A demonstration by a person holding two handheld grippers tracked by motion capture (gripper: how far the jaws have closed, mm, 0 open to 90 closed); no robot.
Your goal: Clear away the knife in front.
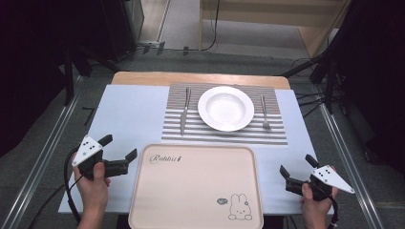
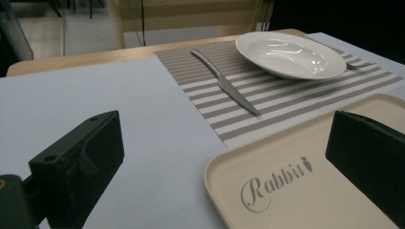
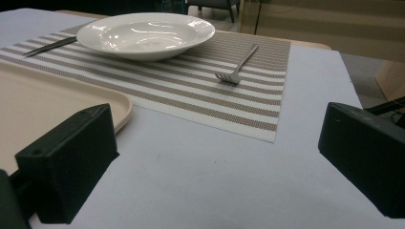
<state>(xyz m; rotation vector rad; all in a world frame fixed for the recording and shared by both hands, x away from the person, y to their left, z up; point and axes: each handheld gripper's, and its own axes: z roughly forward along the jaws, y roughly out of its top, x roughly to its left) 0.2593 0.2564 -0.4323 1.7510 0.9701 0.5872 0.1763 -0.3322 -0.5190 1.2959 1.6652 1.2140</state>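
A white deep plate rests on a striped placemat at the far middle of the table. A knife lies left of the plate and a fork right of it. In front sits a beige tray printed with "Rabbit" and a bunny. My left gripper is open, low over the table at the tray's left corner. Right of the tray my right gripper stands open with nothing between its jaws.
A pale blue-white cover lies over the wooden table. Metal rails run along both sides of the table. Dark stands and cables are on the floor beyond the far edge.
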